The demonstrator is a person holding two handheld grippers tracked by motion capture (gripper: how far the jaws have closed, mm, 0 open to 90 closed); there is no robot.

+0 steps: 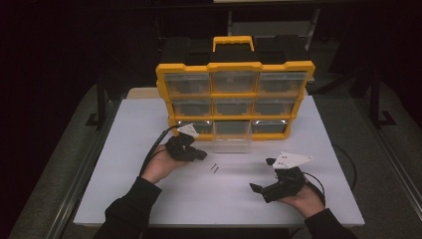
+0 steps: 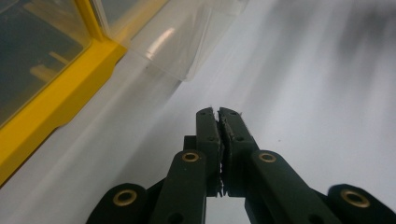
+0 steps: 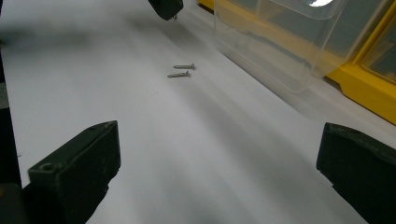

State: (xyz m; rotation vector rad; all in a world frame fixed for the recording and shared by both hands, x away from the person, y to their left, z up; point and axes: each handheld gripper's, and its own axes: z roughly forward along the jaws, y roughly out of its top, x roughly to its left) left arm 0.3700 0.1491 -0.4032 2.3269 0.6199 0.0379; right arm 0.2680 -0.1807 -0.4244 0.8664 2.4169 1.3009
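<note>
From above, the yellow-framed organiser [image 1: 234, 97] stands upright at the far side of the white table [image 1: 124, 149], and its bottom-middle clear drawer [image 1: 232, 135] is pulled out toward the person. Just in front of that drawer, two small screws [image 1: 214, 168] lie side by side on the bare tabletop. The left gripper [image 1: 201, 155] sits near the drawer's left corner, just left of the screws, its tip pointing toward them; the right gripper [image 1: 255, 187] hangs low at the near right, well apart from the screws, its nose aimed left. Over to the left gripper view: the jaws are pressed tight together, pad against pad, and I can't make out whether anything tiny is pinched in that seam. They hover over white table, with the yellow frame [image 2: 56, 100] at left and the clear drawer's corner [image 2: 173, 46] just ahead. Now the right gripper view: the two black jaws stand spread wide with only table between them. Ahead lie the two screws [image 3: 182, 70], nearly parallel; beyond them the left gripper's dark tip [image 3: 166, 8], and at right the pulled-out drawer [image 3: 280, 42] against the yellow frame.
</note>
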